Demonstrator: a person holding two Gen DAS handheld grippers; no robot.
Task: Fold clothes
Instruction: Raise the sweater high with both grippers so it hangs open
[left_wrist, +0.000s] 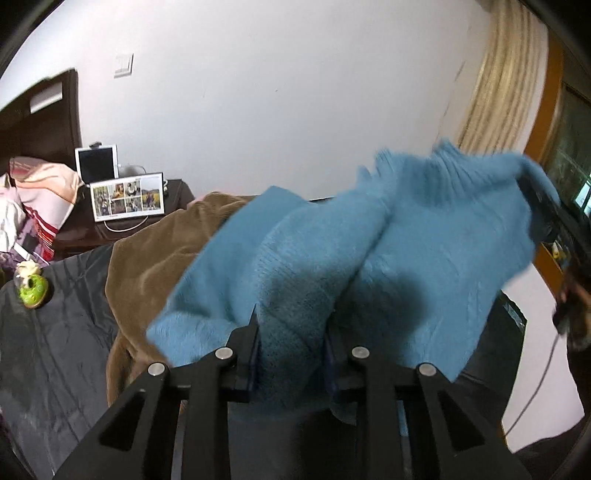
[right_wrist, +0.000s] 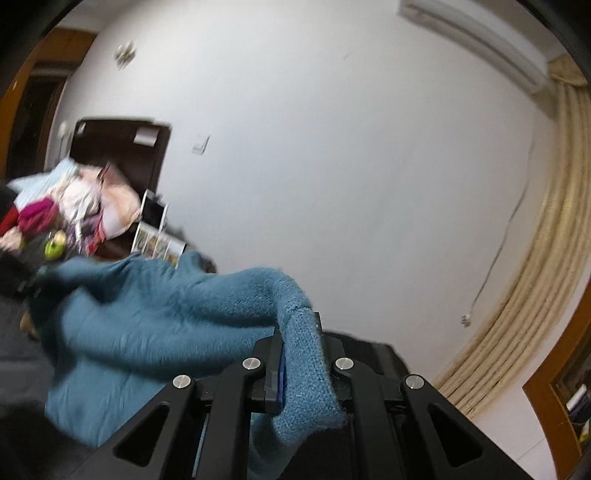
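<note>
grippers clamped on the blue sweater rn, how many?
2. Left gripper grips a bunched fold of the blue sweater; right gripper pinches its edge.

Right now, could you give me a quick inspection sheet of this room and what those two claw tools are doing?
Surface: dark sheet covering the bed, with a brown blanket lying on it.
Job's things: blue knit sweater lifted and stretched between both grippers.
Clutter: green ornament, photo frame, tablet, heap of clothes.
Grippers: left gripper shut on the sweater; right gripper shut on its other edge.
Cables: white cord hanging down the wall.
Surroundings: white wall, beige curtain, air conditioner, dark headboard.
</note>
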